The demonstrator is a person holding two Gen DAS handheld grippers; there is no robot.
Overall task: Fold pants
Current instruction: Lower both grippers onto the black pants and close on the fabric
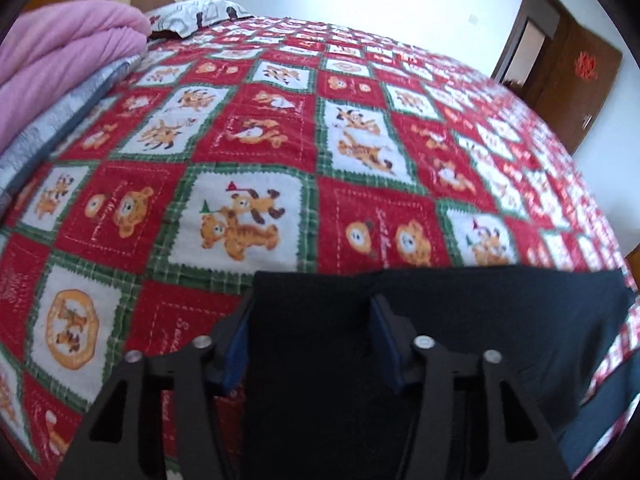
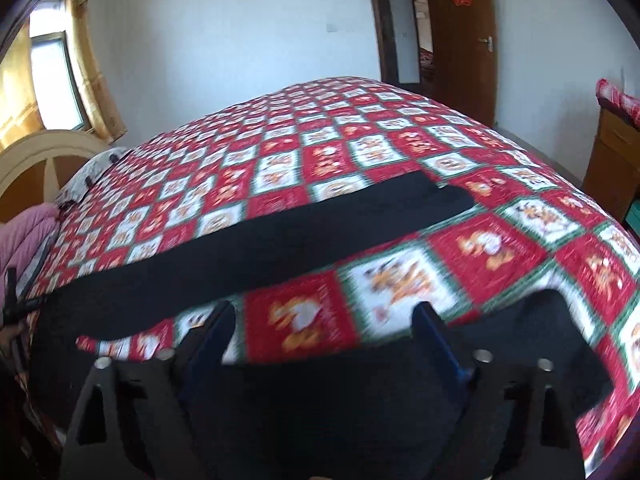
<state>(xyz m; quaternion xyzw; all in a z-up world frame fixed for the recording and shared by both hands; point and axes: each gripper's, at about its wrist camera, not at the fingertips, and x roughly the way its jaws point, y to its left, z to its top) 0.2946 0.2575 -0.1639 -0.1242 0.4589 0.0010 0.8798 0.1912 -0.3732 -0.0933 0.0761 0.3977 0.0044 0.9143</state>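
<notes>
Here the black fabric pants (image 2: 280,236) lie on the red, white and green patchwork bedspread with cartoon bears (image 1: 248,152), one leg stretched long across it and another part bunched at the near edge. The left gripper (image 1: 310,332) stands with its jaws wide apart, black cloth lying between the blue pads (image 1: 386,336), not pinched. The right gripper (image 2: 324,332) is likewise spread wide over cloth and bedspread, gripping nothing. A folded pink blanket (image 1: 60,52) sits near the headboard.

Pants (image 2: 256,236) on bedspread (image 1: 280,128), folded blankets (image 1: 60,60) at left edge
</notes>
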